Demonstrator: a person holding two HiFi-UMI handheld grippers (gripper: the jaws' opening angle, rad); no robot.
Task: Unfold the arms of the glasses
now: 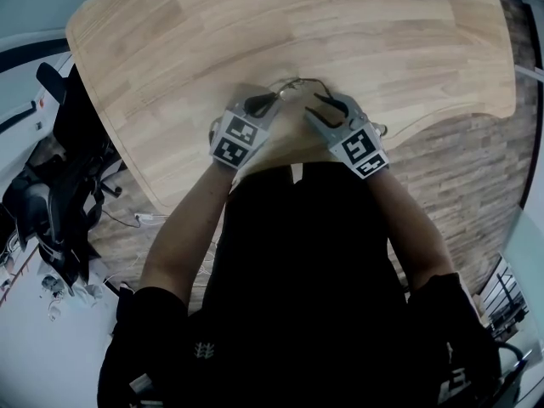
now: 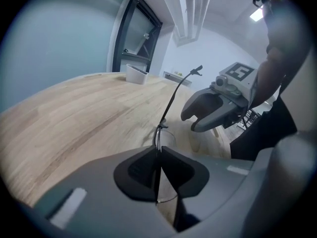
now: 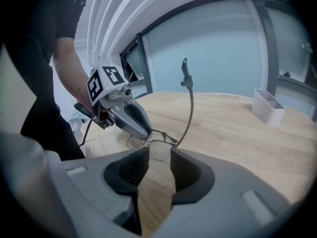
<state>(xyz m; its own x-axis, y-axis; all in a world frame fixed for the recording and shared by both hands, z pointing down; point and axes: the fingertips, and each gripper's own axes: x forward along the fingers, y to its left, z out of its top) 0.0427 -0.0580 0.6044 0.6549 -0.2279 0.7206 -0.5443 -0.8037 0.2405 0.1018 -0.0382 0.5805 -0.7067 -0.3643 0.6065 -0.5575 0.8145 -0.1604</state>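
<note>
Left gripper view shows my left claw (image 2: 158,155) pinched shut on the thin wire rim of the glasses (image 2: 158,133), by the worktop's (image 2: 74,113) near edge. My right claw (image 3: 158,157) is open just beside them. They look light, bendy and easy to break, so I'd hold an arm near its hinge.

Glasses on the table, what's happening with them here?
A person is working on a pair of thin wire glasses on the wooden table with two handheld grippers. The left gripper is clamped on the frame's rim. The right gripper has its jaws apart, with a lens just off its fingertips and nothing gripped. One arm sticks up from the frame; I can't make out the other arm.
</note>
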